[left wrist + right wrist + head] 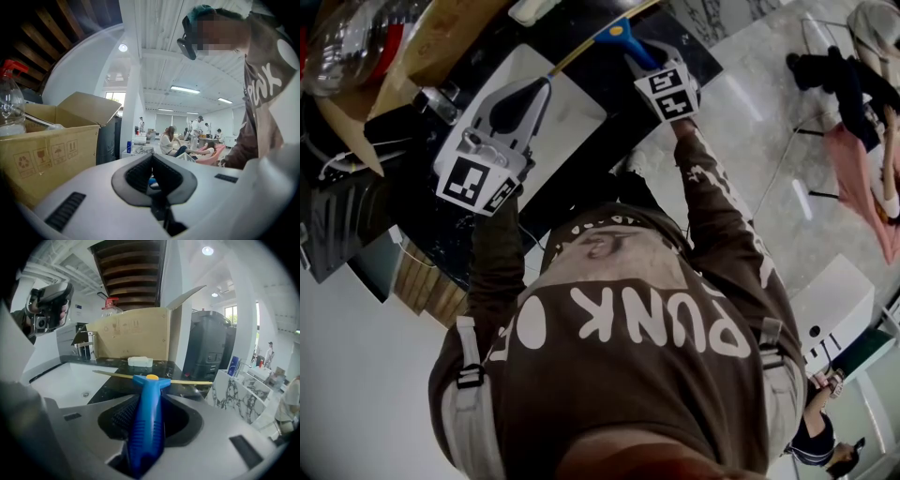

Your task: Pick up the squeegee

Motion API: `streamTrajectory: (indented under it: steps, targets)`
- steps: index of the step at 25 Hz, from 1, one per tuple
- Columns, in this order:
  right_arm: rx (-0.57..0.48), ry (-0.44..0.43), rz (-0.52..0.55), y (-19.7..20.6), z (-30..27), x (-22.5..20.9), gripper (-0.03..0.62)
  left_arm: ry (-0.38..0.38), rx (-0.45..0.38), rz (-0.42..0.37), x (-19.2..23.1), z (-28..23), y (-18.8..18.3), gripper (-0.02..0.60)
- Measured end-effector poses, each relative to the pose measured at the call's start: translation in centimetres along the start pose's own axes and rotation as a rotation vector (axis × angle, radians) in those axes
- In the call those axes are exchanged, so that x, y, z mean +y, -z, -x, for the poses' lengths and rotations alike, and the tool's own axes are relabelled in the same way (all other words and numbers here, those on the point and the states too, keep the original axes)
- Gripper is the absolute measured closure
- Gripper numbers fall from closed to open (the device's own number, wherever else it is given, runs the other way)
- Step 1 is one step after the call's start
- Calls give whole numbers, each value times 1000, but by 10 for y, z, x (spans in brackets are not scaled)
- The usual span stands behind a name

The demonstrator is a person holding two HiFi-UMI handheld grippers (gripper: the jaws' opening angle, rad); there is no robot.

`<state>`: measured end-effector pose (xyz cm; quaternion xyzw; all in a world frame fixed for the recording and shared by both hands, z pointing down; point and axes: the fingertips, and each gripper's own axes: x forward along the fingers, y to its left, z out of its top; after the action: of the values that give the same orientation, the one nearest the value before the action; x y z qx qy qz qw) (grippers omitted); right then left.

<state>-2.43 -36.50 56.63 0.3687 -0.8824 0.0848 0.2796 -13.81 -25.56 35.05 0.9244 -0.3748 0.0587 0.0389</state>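
Over the dark desk point(609, 141) in the head view, the right gripper point(637, 58) holds the squeegee point(617, 34) by its blue handle, with the yellow blade lying crosswise ahead. The left gripper point(540, 88) hangs above the white sink point(577, 117), apart from the squeegee, I think because one hand is enough. From the left gripper view, its fingers point(136, 173) are together with nothing between them. From the right gripper view, the fingers point(119, 416) press both sides of the handle, so the blade seems clear of the desk.
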Motion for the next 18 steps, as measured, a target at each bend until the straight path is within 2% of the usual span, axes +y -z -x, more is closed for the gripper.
streamTrajectory:
  steps: [10,18]
  targets:
    - [-160,75,50,-56,70,-16,447,26,-20,-28,-8,-10,-14,578]
    - [-295,118,121,-107,133,-11,447,37,-58,-83,-10,-7,-42,578]
